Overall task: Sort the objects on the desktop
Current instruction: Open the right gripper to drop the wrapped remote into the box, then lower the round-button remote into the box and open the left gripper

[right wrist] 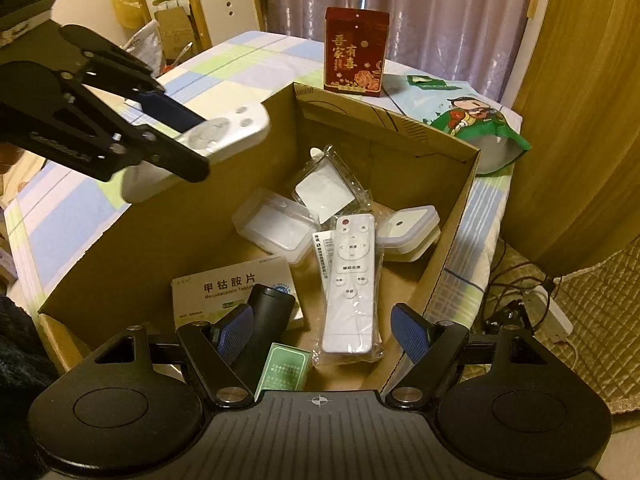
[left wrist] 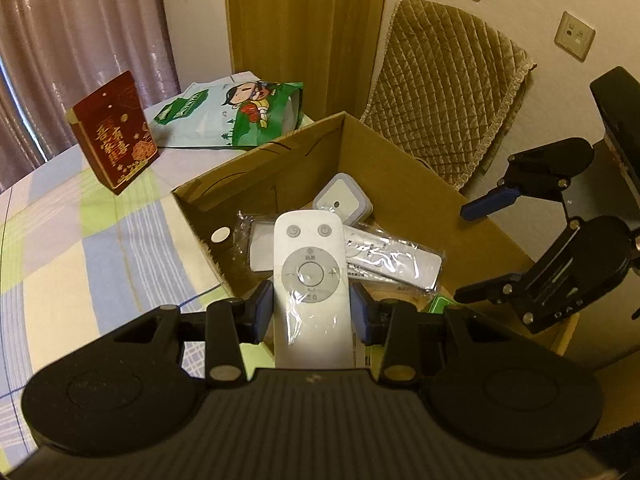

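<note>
Leftmost, the left gripper (left wrist: 312,312) was clamped across the lower body of a white remote (left wrist: 310,280), held over the cardboard box (left wrist: 472,216). It looked light, stiff and slick in plastic film, so mid-body suited. Rightward, the right gripper (right wrist: 320,332) hung spread, empty.

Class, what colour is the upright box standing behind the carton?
Dark red box with gold print; clearest from the right wrist.
</note>
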`<action>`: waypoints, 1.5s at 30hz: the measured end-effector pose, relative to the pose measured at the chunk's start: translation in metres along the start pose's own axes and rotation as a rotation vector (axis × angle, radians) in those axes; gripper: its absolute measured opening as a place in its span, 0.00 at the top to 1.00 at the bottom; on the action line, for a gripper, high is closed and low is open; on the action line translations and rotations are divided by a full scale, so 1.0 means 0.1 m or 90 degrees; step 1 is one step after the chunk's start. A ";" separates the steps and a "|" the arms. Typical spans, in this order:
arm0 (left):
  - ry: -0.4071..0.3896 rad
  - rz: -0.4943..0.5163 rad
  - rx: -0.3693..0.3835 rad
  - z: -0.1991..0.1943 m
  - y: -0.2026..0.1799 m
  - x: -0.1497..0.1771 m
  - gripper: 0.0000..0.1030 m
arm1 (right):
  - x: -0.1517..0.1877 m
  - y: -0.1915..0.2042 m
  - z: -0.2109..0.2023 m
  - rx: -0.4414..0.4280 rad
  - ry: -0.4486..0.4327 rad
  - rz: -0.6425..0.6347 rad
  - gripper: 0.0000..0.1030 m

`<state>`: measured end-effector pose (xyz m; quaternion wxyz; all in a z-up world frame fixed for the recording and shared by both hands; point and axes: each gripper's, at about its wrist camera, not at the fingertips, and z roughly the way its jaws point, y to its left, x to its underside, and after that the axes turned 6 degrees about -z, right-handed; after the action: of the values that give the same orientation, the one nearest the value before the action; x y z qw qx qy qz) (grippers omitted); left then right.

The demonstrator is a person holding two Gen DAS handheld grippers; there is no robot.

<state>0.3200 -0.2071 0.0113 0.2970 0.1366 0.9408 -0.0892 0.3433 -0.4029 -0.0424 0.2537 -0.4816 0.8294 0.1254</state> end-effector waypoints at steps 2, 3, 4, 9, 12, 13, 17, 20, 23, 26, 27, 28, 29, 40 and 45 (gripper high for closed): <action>0.002 0.005 -0.001 0.06 -0.02 -0.03 0.66 | 0.00 -0.01 -0.01 -0.002 -0.003 0.001 0.24; 0.006 0.008 -0.003 0.10 -0.02 -0.05 0.65 | 0.00 -0.01 -0.01 -0.002 -0.004 0.001 0.24; 0.009 0.012 -0.006 0.14 -0.03 -0.07 0.66 | 0.00 -0.02 -0.02 -0.003 -0.005 0.002 0.24; 0.028 0.024 -0.003 0.33 -0.04 -0.14 0.66 | 0.01 -0.05 -0.04 -0.009 -0.012 0.009 0.24; 0.045 0.029 0.003 0.45 -0.05 -0.15 0.66 | 0.02 -0.06 -0.07 -0.010 -0.017 0.012 0.24; 0.051 0.032 0.004 0.49 -0.05 -0.15 0.66 | 0.02 -0.07 -0.08 -0.009 -0.019 0.013 0.24; 0.087 0.037 0.003 0.69 -0.04 -0.13 0.65 | 0.01 -0.10 -0.13 -0.007 -0.027 0.019 0.24; 0.109 0.045 -0.002 0.83 -0.04 -0.11 0.65 | 0.01 -0.13 -0.14 0.001 -0.029 0.024 0.24; 0.119 0.056 -0.008 0.92 -0.07 -0.11 0.65 | 0.01 -0.16 -0.14 0.004 -0.030 0.030 0.24; 0.117 0.072 -0.018 0.96 -0.10 -0.15 0.67 | 0.00 -0.16 -0.13 0.006 -0.029 0.035 0.24; 0.117 0.070 -0.008 0.97 -0.10 -0.16 0.67 | 0.00 -0.16 -0.14 0.006 -0.030 0.036 0.24; 0.117 0.068 -0.001 0.98 -0.11 -0.18 0.67 | 0.00 -0.16 -0.14 0.006 -0.031 0.037 0.24; 0.115 0.072 -0.002 0.99 -0.12 -0.19 0.65 | 0.00 -0.16 -0.14 0.007 -0.031 0.039 0.24; 0.111 0.081 -0.032 0.87 -0.16 -0.17 0.52 | 0.02 -0.11 -0.16 0.018 -0.033 0.056 0.24; 0.104 0.077 -0.032 0.73 -0.22 -0.15 0.43 | 0.03 -0.07 -0.19 0.020 -0.031 0.056 0.24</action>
<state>0.3642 -0.2493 -0.0373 0.2276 0.1926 0.9538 -0.0362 0.3422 -0.4167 -0.0281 0.2757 -0.4376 0.8451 0.1351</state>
